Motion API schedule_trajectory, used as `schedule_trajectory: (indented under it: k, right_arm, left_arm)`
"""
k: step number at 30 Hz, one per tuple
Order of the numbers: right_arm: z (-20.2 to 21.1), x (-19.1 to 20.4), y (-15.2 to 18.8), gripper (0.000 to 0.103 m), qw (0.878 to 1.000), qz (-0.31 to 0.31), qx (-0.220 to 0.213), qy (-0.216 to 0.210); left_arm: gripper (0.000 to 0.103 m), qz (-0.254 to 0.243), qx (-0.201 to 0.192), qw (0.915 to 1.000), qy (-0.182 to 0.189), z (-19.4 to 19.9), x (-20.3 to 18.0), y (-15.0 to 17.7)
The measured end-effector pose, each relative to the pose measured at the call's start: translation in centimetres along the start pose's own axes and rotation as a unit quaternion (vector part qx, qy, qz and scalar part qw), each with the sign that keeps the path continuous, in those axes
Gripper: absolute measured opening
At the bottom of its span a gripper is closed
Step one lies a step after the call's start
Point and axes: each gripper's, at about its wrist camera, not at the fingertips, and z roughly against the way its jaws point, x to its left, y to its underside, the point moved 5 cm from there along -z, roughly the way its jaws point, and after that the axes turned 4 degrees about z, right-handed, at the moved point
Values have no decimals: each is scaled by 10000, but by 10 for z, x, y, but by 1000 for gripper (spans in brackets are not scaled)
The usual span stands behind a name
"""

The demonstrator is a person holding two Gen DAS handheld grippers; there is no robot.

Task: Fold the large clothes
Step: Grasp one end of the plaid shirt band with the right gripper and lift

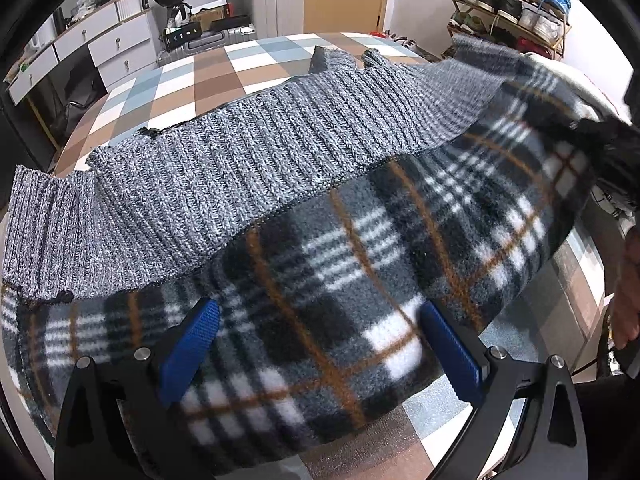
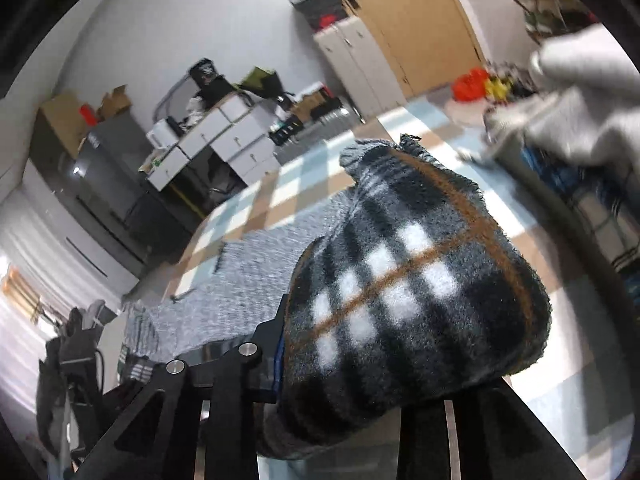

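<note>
Gripping a plaid corner of the garment [image 2: 416, 292], right gripper [image 2: 340, 364] apparently clamped, pads hidden; garment spread over checked bed [image 1: 208, 76]. Left gripper [image 1: 320, 344] apart, holding nothing. Risk: lopsided fold, corner slipping.

Bed [image 1: 224, 76] beyond garment [image 1: 280, 168]: bare checkered cover, free passage toward far edge. Near side: lifted plaid lining [image 1: 360, 280] spans view, blocks access beneath. Left gripper [image 1: 320, 344] jaws apart, fabric between them. Right gripper [image 2: 340, 360] buried in plaid bunch. Drawer unit [image 1: 112, 48] and shoe rack [image 1: 516, 12] flank bed.
</note>
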Motion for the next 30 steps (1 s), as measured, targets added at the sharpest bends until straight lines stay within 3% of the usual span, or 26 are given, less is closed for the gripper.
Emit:
schedule_trajectory:
  k: [5,9,12,15,18,21,23,28,30]
  right_arm:
    - [36,15,2,28,9995,183,-241,4]
    - [69,22,12,28,9968,536,-511,309]
    - [69,10,25,30,9966,511,-334,551]
    - [55,-20,30,34,9976,-8,31,693]
    - [39,-53,32,50,9941,-951,331,404]
    - [25,-72,36,55,9860,-1537,576,276]
    - [21,-77,34,59,9852,-1605,546,244]
    - [13,-74,31,61,9900,-1214,453,561]
    - [14,-74,32,58,9913,-1068,448,624]
  left_arm:
    - [98,-183,55,9996,222,4,-16,8]
    - [98,-698,170,9957,591,11,-45,21]
    - [98,-1044,195,9930,515,15,-57,23]
    - [98,-794,126,9942,710,23,-54,16]
    - [98,-426,-171,9930,1090,40,-52,6]
    - [98,-327,-570,9948,775,45,-52,-10]
    - [98,-220,-621,9954,696,42,-53,-19]
    - [98,133,125,9990,401,-2,-47,-19]
    - [98,259,187,9988,381,-8,-47,-18]
